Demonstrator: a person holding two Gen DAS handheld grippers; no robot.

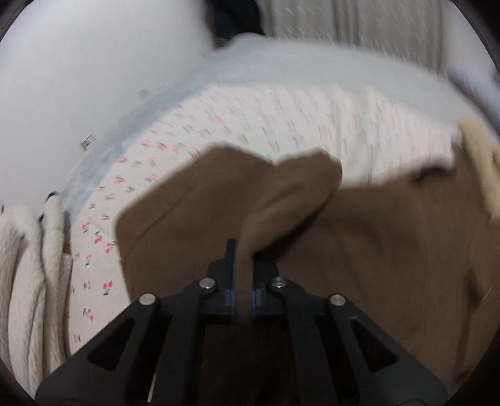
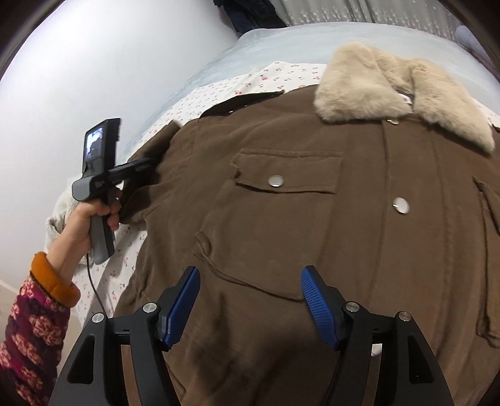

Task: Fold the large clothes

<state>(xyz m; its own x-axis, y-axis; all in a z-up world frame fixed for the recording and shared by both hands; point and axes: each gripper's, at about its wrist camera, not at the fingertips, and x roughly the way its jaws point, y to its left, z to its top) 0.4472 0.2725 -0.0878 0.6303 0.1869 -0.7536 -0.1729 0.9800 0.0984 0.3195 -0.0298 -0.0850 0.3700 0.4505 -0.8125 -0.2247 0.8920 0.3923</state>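
A large brown jacket [image 2: 297, 218] with a beige fur collar [image 2: 403, 90] lies front up on a cherry-print sheet [image 2: 218, 90]. Its snap buttons and chest pocket [image 2: 281, 175] show in the right wrist view. My left gripper [image 1: 243, 265] is shut on the jacket's sleeve [image 1: 281, 203] and holds the brown cloth bunched between its fingers; it also shows in the right wrist view [image 2: 140, 168] at the jacket's left edge. My right gripper [image 2: 250, 281] is open and empty, hovering above the jacket's lower front.
The bed has a pale blue cover [image 2: 297, 40] under the cherry sheet [image 1: 250, 125]. A white wall [image 2: 93, 62] runs along its left side. A cream knitted cloth [image 1: 28, 265] lies at the left. Curtains [image 2: 359, 12] hang at the back.
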